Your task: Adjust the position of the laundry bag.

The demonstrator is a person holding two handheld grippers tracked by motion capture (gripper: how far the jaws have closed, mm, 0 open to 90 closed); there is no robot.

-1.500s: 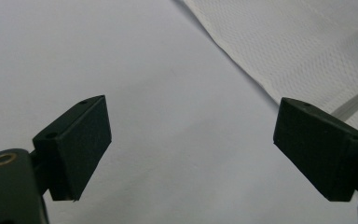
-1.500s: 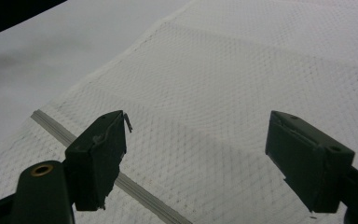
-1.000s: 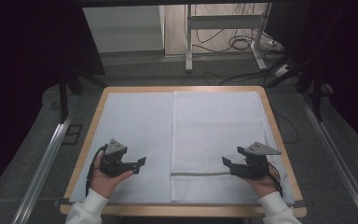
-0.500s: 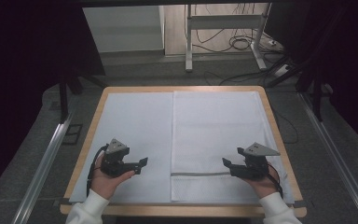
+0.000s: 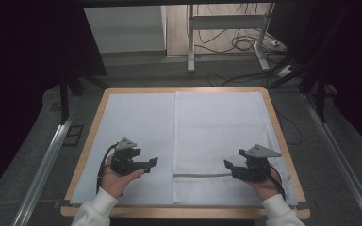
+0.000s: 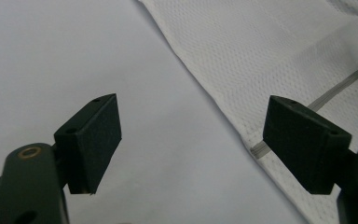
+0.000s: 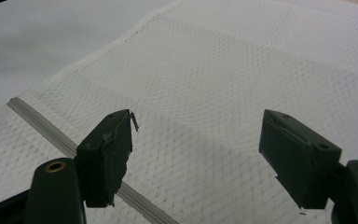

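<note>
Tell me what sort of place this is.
Probably a lab or recording workshop, not a home: a wooden-edged table with a white towel spread on it, loose cables on the floor beyond, and metal rails along both sides.

The left gripper (image 5: 153, 161) edged slightly right toward the white towel's (image 5: 221, 136) left edge. The right gripper (image 5: 227, 164) crept a touch left over the grey stripe (image 5: 202, 175).
</note>
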